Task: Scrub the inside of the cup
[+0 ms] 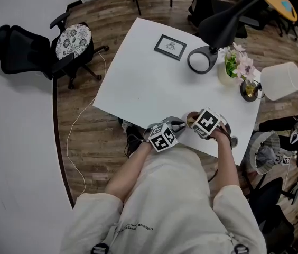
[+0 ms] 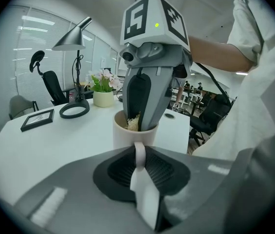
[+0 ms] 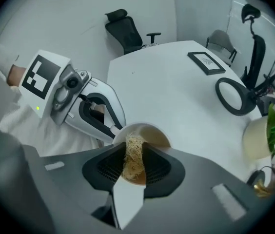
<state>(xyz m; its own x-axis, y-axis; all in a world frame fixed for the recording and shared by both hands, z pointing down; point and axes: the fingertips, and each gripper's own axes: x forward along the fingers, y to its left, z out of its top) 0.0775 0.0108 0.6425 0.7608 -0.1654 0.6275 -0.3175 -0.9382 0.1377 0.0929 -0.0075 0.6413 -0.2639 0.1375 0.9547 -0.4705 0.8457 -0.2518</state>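
Pinching the handle [image 2: 139,152] of the cup [image 2: 123,135], our left claw [image 2: 140,167] steadies it; our right claw [image 3: 133,172], clamped on the scrubber [image 3: 133,155], points down into its mouth.

My left gripper [image 2: 140,162] points slantwise down, jaws clamped on the cup handle [image 2: 139,149]; my right gripper [image 3: 134,165] points steeply down, jaws pinching a fibrous scrubber [image 3: 133,152]; both forearms [image 1: 224,160] reach forward, grippers close together.
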